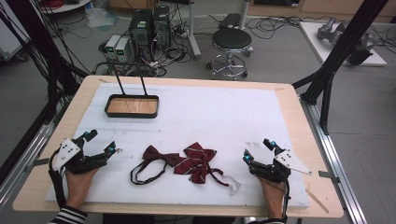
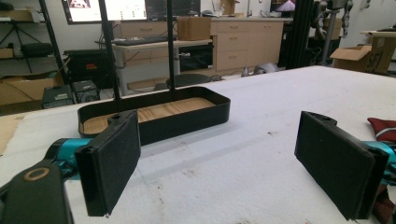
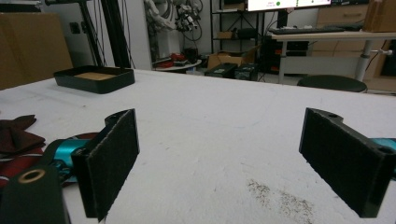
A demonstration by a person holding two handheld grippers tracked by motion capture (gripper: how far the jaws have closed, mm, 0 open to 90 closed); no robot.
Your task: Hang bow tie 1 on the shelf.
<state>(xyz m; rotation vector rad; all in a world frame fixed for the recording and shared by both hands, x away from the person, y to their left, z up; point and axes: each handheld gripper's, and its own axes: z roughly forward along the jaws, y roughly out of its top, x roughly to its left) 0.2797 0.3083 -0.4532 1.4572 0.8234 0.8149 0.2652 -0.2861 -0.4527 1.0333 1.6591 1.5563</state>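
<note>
Both hands rest at the counter's near edge. Left tool [image 1: 102, 141], near-left corner, jaws spread wide, nothing between them. Two dark red bow ties lie mid near edge: plain one with strap loop [image 1: 156, 156], then striped one [image 1: 198, 161], touching. Right tool [image 1: 259, 149], near-right corner, released too, empty. Black tray [image 1: 131, 112] sits toward the far-left corner. Looks like pre-grasp; next move probably calls for reaching inward to pinch a bow tie.
</note>
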